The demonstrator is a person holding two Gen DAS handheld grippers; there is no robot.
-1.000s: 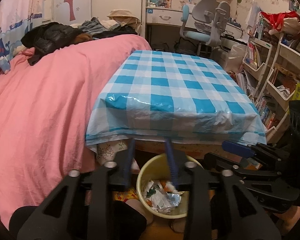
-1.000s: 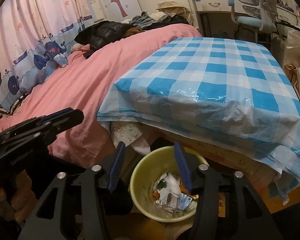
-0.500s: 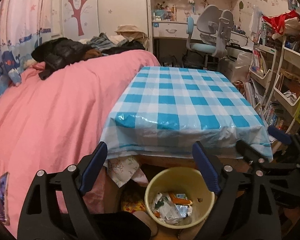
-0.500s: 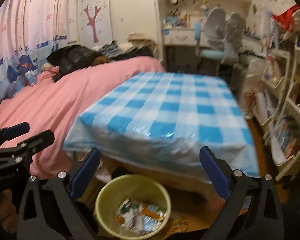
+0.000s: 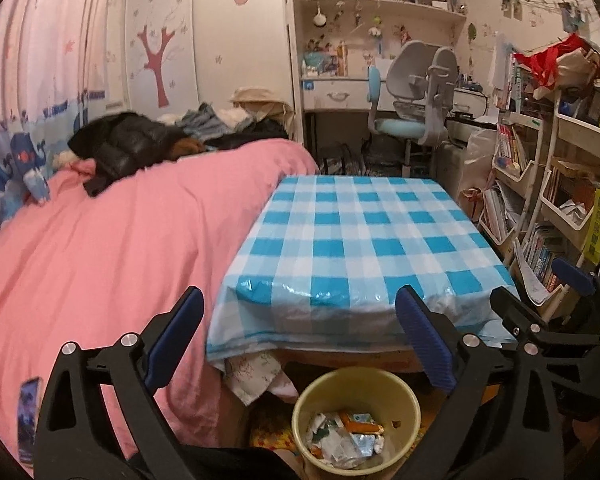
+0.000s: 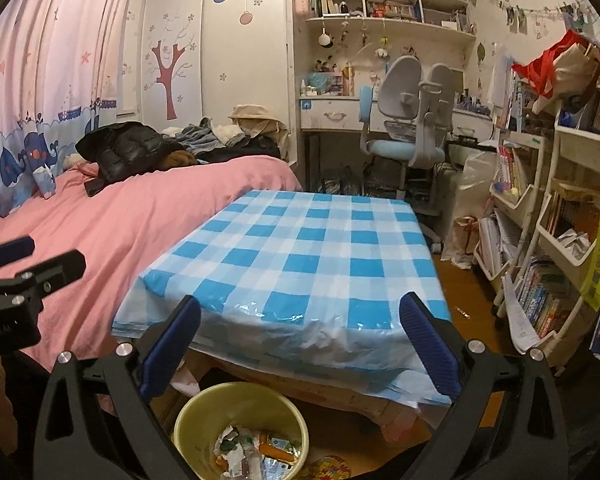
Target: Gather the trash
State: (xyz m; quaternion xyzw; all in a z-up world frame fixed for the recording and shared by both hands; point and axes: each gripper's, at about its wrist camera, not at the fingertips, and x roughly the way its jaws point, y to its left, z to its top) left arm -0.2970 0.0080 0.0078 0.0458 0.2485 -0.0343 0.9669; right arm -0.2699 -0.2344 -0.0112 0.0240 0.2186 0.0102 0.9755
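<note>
Left gripper [image 5: 300, 340]: fingers [image 5: 426, 344] opening, already wide apart, nothing between them; it hangs above the bin, before the table's near edge.
Right gripper [image 6: 300, 344]: fingers [image 6: 428, 344] spread wide, holding nothing; it also shows at the right edge of the left wrist view [image 5: 548, 304].
Bin [image 5: 404, 392]: round, yellow, on the floor under the table's near edge.
Trash [image 5: 346, 436]: crumpled wrappers and foil with an orange piece, lying in the bottom of the bin.
Table [image 6: 300, 256]: covered with a blue-and-white checked plastic cloth, top bare, just beside the bed.
Bed [image 5: 100, 248]: pink cover, dark jacket [image 5: 124, 144] and heaped clothes at its far end.
Chair [image 6: 412, 120]: grey and light blue, beyond the table.
Shelves [image 6: 560, 216]: white, at right, stacked with books.
</note>
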